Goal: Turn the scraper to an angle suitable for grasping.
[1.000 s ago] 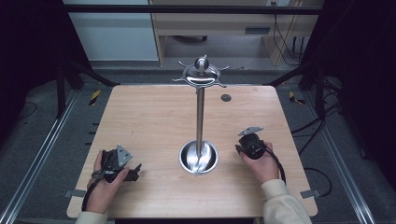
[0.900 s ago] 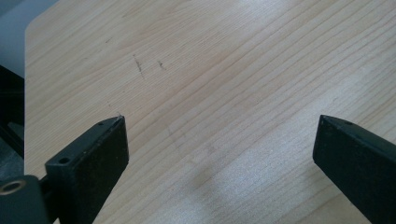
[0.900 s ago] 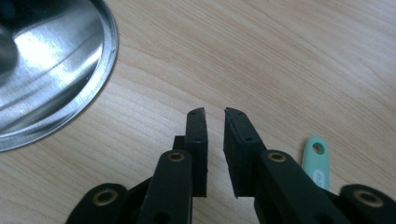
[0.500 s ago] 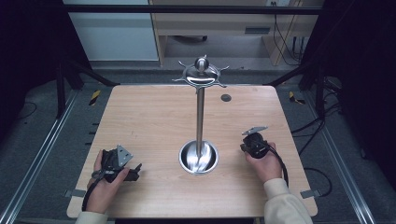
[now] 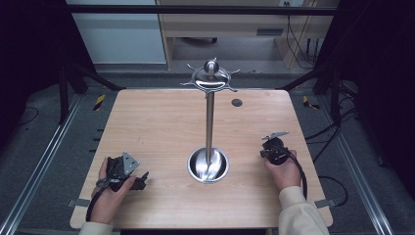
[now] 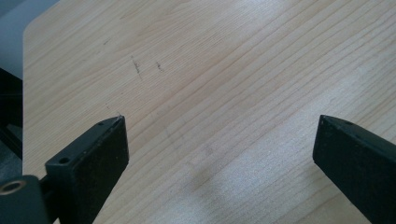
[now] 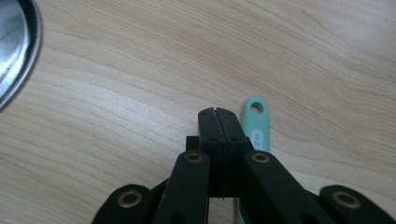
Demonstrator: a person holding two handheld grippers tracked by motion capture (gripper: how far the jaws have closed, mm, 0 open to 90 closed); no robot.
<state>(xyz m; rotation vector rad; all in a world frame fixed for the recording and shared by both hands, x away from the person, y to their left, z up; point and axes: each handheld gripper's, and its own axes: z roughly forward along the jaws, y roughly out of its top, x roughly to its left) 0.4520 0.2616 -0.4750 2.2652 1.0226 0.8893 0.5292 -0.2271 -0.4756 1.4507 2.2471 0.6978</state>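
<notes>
R tool (image 7: 218,112) shifted right, away from stand (image 5: 208,165), jaws now shut.

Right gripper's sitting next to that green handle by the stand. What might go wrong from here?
1. The right gripper has its jaws shut with the mint-green handle lying beside them, not between; a lift now would likely leave it on the table.
2. Reopening this close might knock the handle sideways.
3. The metal stand is tall on a small round base close by; a sideways sweep of the hand might tip it.
</notes>
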